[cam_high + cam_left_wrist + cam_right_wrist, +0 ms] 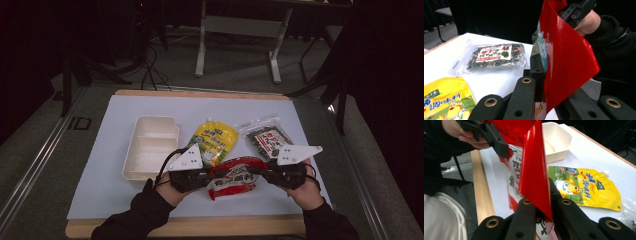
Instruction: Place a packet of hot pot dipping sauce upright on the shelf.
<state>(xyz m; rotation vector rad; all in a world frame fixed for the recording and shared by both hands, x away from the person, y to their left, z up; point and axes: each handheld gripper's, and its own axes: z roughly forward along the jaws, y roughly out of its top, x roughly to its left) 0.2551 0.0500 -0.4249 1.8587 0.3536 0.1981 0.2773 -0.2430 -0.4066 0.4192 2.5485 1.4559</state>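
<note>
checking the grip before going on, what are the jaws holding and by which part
The red packet, held by both: left gripper shut on one side edge, right gripper shut on the opposite edge.

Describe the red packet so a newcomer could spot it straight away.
Start at the white mat on the wooden board, then go to its near edge, in front of the yellow spouted sauce pouch. There the glossy red plastic packet is pinched at each end by the left gripper and right gripper. It alone is red and lifted; the cream compartment tray and clear seaweed bag lie flat.
</note>
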